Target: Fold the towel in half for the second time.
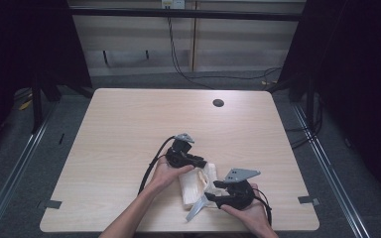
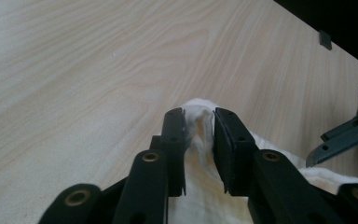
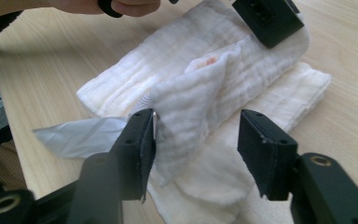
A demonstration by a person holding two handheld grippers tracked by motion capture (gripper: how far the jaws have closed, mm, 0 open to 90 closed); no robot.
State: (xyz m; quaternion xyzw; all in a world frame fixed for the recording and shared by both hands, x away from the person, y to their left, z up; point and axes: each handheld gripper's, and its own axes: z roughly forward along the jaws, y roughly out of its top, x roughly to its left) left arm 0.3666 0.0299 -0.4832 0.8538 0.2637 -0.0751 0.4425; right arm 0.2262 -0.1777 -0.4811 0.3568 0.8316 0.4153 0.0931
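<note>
A folded white cloth (image 1: pixel 196 183) lies near the table's front edge, between my two hands. My left gripper (image 1: pixel 202 163) comes at its far end. In the left gripper view its jaws (image 2: pixel 199 126) stand a little apart with a raised fold of the cloth (image 2: pixel 200 186) between them. My right gripper (image 1: pixel 212 192) faces the cloth from the near right. Its jaws (image 3: pixel 196 140) stand wide apart around an upturned corner of the cloth (image 3: pixel 200 98), which leans on one jaw without being pinched. The left gripper's tip (image 3: pixel 268 18) rests at the cloth's far end.
A grey strip (image 1: pixel 196 208) lies at the cloth's near edge, seen as a grey strip (image 3: pixel 74 135) beside my right jaw. The light wooden table (image 1: pixel 129 129) has a round cable hole (image 1: pixel 218 102) at the back. Small tape marks (image 1: pixel 308 200) sit at the front corners.
</note>
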